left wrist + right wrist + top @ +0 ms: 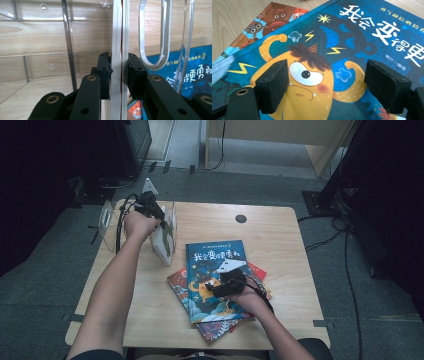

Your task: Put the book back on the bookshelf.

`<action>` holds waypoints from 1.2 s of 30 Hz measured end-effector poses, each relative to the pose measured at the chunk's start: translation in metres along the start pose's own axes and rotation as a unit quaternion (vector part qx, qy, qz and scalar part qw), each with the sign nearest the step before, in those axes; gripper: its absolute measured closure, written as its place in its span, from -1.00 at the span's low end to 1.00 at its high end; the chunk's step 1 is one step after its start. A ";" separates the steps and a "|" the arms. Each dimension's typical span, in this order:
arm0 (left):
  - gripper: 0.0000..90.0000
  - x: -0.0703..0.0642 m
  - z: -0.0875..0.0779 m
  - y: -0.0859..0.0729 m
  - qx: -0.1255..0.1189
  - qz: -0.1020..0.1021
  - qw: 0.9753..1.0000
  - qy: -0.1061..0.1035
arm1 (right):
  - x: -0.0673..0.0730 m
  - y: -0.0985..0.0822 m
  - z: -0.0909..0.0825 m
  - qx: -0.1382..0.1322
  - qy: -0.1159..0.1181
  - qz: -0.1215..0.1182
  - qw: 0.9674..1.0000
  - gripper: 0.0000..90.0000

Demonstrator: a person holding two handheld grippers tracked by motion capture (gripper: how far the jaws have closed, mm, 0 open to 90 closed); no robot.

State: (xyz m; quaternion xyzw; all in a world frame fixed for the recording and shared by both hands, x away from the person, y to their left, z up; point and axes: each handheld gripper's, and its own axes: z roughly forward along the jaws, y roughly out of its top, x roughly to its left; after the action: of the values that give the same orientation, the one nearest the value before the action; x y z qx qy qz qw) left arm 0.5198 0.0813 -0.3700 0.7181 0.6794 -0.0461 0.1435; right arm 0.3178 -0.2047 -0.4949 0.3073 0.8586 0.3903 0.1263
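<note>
Grey carpet surrounds the wooden table (280, 245), with dark equipment and cables at the edges of the room.

On my left side, the left gripper (159, 217) stands over a clear rack (106, 215) at the table's far left corner. It is clamped on a thin book (165, 237) that stands upright on its edge in the rack. In the left gripper view I see both pads pressed against the book (117, 50) from either side, its white page edges running straight up between the jaws. The rack's clear dividers (68, 45) rise to the left of the book, and a rounded clear loop (152, 35) of the rack stands just to the right.

Nearer to me, toward the middle of the table, lies a small stack of books. The blue book (215, 280) lies flat on top, its cover showing white characters and a yellow one-eyed monster. A red book (177, 280) lies under it and pokes out on the left and at the near end.

My right gripper (227, 282) hovers low over the blue book's cover. In the right gripper view its jaws stand wide apart with nothing between them, the monster's eye (305, 73) showing in the gap. The red book (274, 17) peeks out beyond the blue book's (367, 50) edge at the upper left.
</note>
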 end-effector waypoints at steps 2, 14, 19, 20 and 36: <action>0.66 -0.001 -0.001 0.000 0.001 0.002 1.000 -0.001 | 0.000 0.000 0.000 0.000 0.000 0.000 1.000 -0.56; 0.63 0.000 -0.006 -0.001 -0.002 0.002 1.000 -0.002 | 0.000 0.000 0.000 0.000 -0.001 0.000 1.000 -0.56; 0.60 0.000 -0.010 -0.001 -0.001 0.005 1.000 -0.001 | 0.000 0.000 0.000 0.000 0.000 0.000 1.000 -0.56; 0.60 0.000 -0.010 -0.001 -0.002 0.004 1.000 -0.001 | 0.000 0.000 0.000 0.000 -0.001 0.000 1.000 -0.56; 0.53 0.002 -0.016 -0.001 -0.006 0.008 1.000 -0.001 | 0.000 0.000 0.000 0.000 -0.001 0.001 1.000 -0.56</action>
State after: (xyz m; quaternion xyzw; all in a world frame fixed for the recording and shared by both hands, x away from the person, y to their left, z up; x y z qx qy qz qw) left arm 0.5168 0.0879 -0.3558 0.7229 0.6735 -0.0414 0.1489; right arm 0.3179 -0.2046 -0.4949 0.3083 0.8582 0.3904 0.1266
